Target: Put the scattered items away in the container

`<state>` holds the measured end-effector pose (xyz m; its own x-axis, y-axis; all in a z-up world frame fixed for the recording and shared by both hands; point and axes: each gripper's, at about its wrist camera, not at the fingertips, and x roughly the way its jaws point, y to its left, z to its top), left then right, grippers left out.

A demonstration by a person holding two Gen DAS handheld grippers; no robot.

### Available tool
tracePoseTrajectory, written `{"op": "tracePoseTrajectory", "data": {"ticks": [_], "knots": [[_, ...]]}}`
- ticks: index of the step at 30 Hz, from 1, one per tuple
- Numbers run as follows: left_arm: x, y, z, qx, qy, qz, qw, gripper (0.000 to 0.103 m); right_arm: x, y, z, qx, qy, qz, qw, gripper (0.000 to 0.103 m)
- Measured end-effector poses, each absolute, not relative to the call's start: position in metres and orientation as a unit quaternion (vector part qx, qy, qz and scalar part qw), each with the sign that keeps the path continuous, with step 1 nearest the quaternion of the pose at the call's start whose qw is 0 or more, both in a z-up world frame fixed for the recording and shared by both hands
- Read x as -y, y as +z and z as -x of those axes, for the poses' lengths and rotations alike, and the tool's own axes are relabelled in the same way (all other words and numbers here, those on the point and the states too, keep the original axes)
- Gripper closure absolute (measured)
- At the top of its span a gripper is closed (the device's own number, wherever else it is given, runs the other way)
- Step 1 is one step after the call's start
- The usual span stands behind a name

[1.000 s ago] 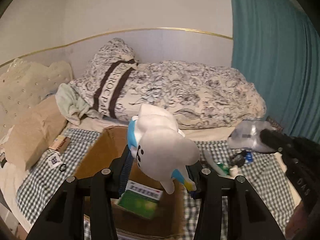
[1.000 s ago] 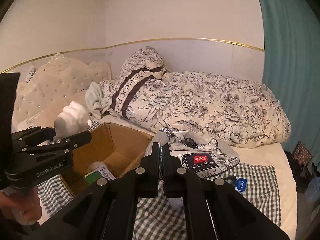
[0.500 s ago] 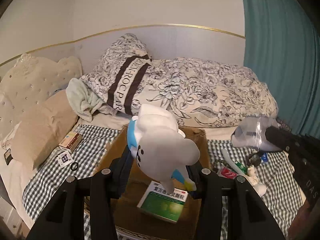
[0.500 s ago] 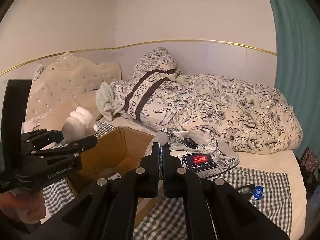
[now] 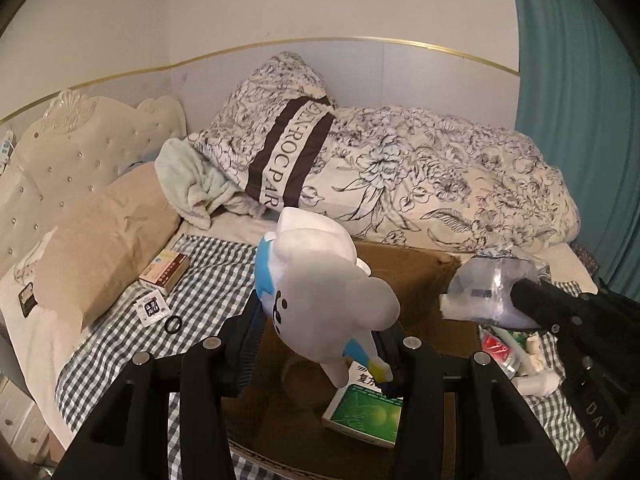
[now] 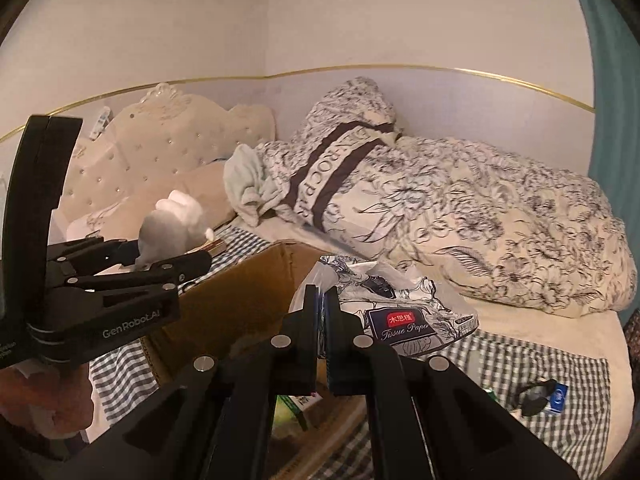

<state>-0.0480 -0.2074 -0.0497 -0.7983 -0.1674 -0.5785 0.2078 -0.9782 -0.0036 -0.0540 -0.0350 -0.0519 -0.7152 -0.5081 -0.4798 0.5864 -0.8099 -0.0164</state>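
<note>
The plush toy (image 5: 320,292), clamped in the left gripper (image 5: 316,344), hides much of the cardboard box (image 5: 416,268) at lower centre. The right gripper (image 6: 320,320) pinches a tissue pack (image 6: 404,312) above the box's right rim.

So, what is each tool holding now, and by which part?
The left tool grips the white plush toy around its lower body. The right tool is shut on the plastic wrap at the end of the tissue pack.

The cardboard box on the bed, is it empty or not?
Not empty. In the left wrist view, a green medicine box lies on the cardboard box's floor.
</note>
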Motion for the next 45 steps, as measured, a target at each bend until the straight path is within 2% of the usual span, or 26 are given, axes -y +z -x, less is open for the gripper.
{"op": "tracePoseTrajectory", "data": {"ticks": [21,38,43,44,45], "knots": [[0.217,-0.098,0.092,-0.032,-0.918,-0.385,0.095,0.056,0.073,-0.099,0.097,-0.096,-0.897,-0.296,0.315,0.1],[0.219,-0.113,0.095,-0.034,-0.902,-0.42,0.1,0.056,0.086,-0.116,0.099,-0.13,-0.876,-0.343,0.313,0.099],[0.218,-0.111,0.094,-0.029,-0.902,-0.418,0.101,0.054,0.084,-0.113,0.096,-0.138,-0.88,-0.337,0.305,0.094],[0.218,-0.109,0.093,-0.03,-0.903,-0.415,0.102,0.05,0.084,-0.112,0.096,-0.139,-0.881,-0.335,0.303,0.089],[0.218,-0.107,0.092,-0.031,-0.905,-0.412,0.103,0.046,0.083,-0.11,0.095,-0.14,-0.884,-0.332,0.299,0.076]]}}
